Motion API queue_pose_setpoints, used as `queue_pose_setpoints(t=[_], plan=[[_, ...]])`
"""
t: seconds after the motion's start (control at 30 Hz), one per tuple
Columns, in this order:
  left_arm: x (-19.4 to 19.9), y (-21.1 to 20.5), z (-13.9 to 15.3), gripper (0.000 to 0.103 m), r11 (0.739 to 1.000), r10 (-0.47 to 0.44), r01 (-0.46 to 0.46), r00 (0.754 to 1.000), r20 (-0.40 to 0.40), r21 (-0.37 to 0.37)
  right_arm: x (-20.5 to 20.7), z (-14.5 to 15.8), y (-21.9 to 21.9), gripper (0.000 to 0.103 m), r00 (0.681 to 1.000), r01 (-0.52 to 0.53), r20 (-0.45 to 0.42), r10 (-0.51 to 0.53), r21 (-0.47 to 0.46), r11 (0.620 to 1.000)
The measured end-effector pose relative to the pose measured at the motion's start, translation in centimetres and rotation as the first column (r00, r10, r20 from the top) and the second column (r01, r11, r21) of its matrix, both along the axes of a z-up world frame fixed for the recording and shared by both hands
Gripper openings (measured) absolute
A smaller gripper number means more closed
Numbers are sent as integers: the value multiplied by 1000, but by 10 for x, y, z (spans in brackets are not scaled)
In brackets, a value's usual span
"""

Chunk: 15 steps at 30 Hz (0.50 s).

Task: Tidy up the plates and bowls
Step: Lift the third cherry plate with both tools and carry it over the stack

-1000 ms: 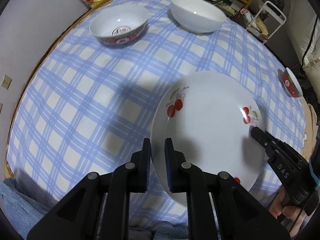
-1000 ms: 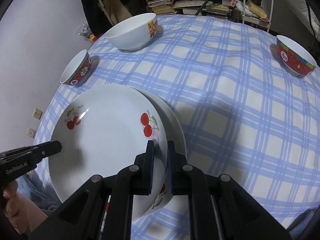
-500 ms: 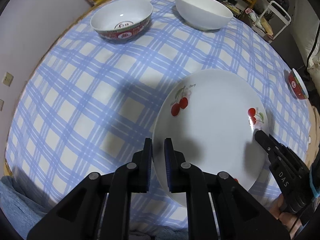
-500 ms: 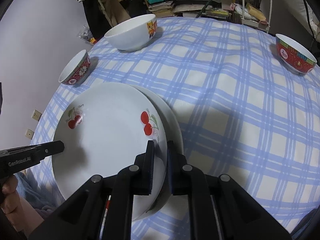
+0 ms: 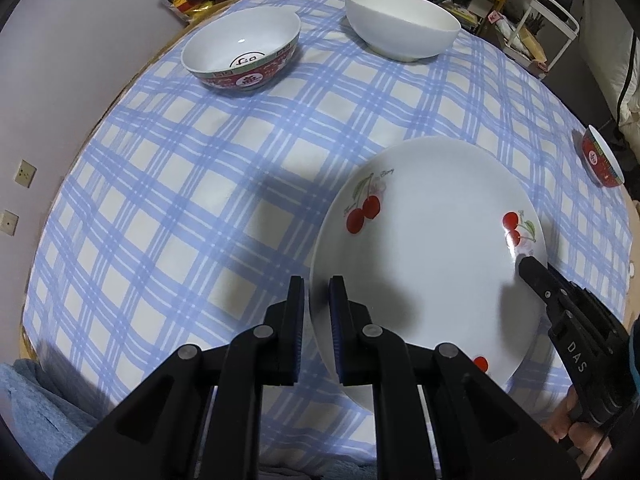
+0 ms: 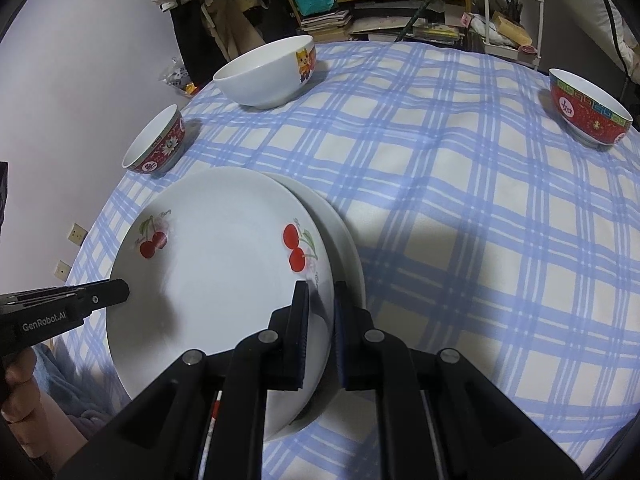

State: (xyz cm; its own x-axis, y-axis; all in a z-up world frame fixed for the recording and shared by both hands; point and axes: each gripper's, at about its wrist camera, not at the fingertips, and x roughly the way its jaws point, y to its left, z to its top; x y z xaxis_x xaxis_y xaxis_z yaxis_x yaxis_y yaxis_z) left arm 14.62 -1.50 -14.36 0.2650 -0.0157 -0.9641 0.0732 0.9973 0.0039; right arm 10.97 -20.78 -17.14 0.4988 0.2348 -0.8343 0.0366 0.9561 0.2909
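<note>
Two tongs clamp one cherry plate [image 6: 216, 264] by opposite rims: the left tongs [image 5: 316, 320] pinch its left rim, and the right tongs [image 6: 320, 320] pinch its right rim, each pair of jaws nearly together with only the thin rim between them. The plate sits tilted over a second plate [image 6: 344, 240], which lies flat on the tabletop [image 6: 460, 208] near its near edge and shows as a white crescent past the held plate's right side; from these views I cannot tell whether the two plates touch. The blue-checked cloth [image 5: 180, 200] covers the round tabletop. Toward the far edge stand a plain white bowl [image 5: 400, 28] with a cartoon figure on its side and, to its left, a red-patterned bowl [image 5: 240, 56], well apart from the plates. Another red bowl [image 6: 588, 112] stands near the right edge. A hand [image 6: 24, 392] grips the left tongs' handle at the near left.
</note>
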Motion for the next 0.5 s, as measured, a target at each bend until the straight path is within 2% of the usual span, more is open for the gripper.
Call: queue_pose_setpoints(t=[0.13,0.5], plan=[[-1,0,0,13,1000,1,-1,1000,2,2,-2,2,6,13,1000,-5,11,6,-47,999],[-1,0,-1,13,1000,-4,4,1000,2,1,-2,6,5,13,999,8,32,-6,-68,998]])
